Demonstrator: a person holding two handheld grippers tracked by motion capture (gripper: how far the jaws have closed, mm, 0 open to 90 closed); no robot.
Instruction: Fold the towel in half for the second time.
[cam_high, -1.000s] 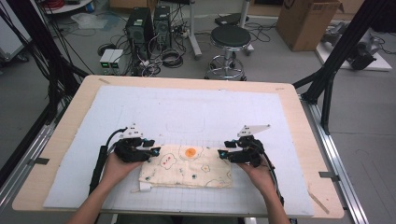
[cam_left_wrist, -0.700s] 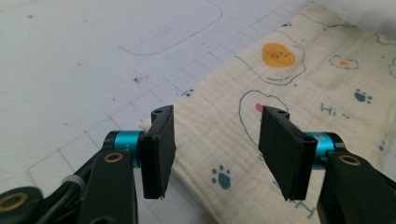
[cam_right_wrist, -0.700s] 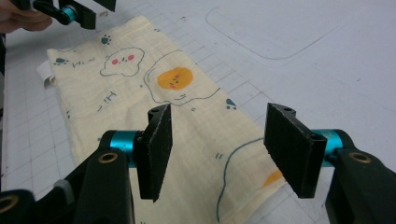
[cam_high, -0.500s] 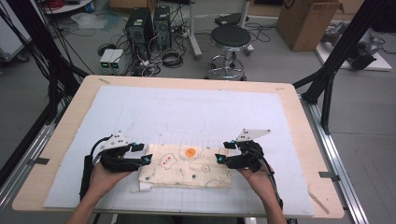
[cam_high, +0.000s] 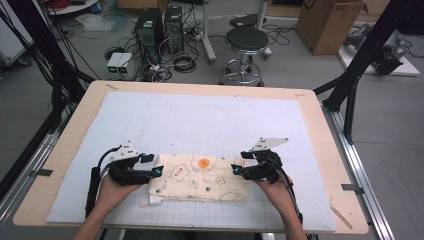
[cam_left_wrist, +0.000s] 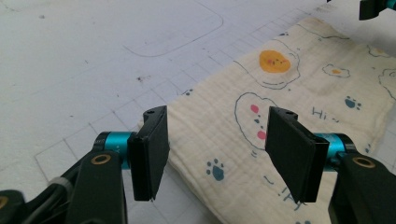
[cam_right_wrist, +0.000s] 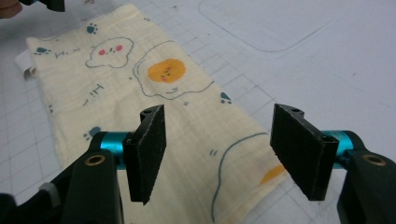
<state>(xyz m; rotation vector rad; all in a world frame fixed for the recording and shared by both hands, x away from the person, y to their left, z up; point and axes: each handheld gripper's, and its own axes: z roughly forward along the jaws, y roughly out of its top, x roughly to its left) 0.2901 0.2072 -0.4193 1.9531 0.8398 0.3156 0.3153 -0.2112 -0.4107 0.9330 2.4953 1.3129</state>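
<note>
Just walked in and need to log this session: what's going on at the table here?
A person holds a gripper in each hand at the two short ends of a folded cream cloth printed with egg and paw cartoons. It lies flat on the white gridded mat. The left gripper and right gripper are both open, fingers spread over the cloth's ends, and neither has gripped it yet.

The desk (cam_high: 60, 160) has a light wooden top with rounded corners. A large white mat (cam_high: 210, 120) covers most of it and leaves a wooden border on all sides. The mat has a fine printed grid and a faint outline of a rounded rectangle near its middle. A folded cream cloth (cam_high: 200, 177) with printed eggs and paw marks lies flat on the near part of the mat. A small white tag (cam_high: 155, 201) sticks out at its near left corner.
</note>
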